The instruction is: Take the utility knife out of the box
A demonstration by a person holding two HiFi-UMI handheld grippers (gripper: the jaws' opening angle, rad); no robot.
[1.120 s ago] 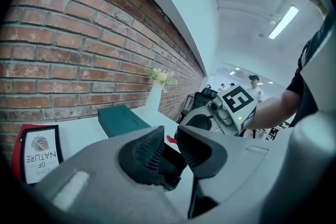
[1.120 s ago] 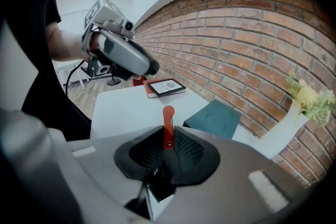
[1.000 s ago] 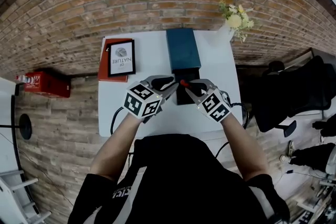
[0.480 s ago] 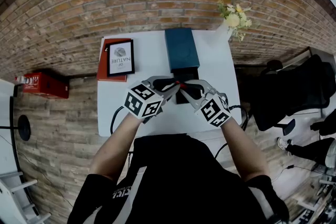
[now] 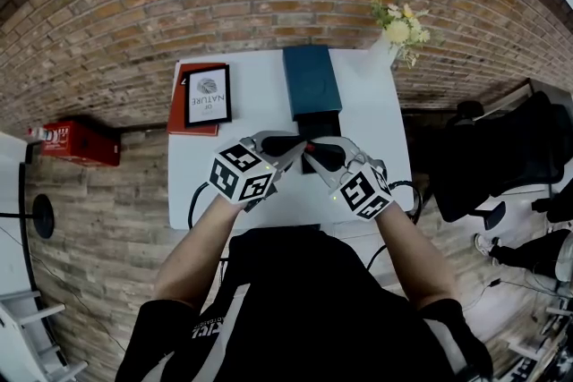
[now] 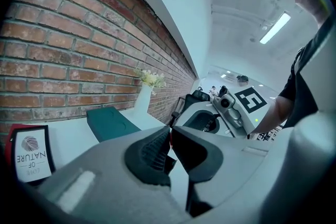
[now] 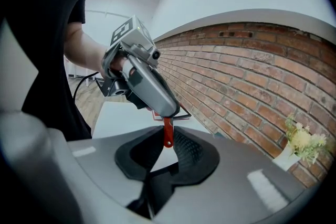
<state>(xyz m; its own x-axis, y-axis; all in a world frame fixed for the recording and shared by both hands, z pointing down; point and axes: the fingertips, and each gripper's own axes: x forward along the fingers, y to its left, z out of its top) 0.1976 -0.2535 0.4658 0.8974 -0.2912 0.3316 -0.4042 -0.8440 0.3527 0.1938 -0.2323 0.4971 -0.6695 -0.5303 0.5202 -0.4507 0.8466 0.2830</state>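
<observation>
The utility knife [image 7: 167, 132] is a thin red bar held in the air between my two grippers. In the right gripper view its end sits between the dark pads of my right gripper [image 7: 167, 139], which is shut on it. My left gripper [image 5: 294, 144] faces the right gripper [image 5: 315, 153] over the black box base [image 5: 320, 123]; its jaws have just been closing, and a red sliver of the knife [image 6: 169, 139] shows pinched between them. The teal lid [image 5: 311, 80] lies behind the base on the white table [image 5: 260, 94].
A framed print [image 5: 208, 95] lies on a red book at the table's back left. A white vase of flowers [image 5: 400, 27] stands at the back right corner. A brick wall runs behind the table. A red box [image 5: 79, 141] sits on the floor to the left.
The left gripper's jaws stood wide open before and are now closed round the red knife. The right gripper has drawn slightly back toward the person with the knife.
</observation>
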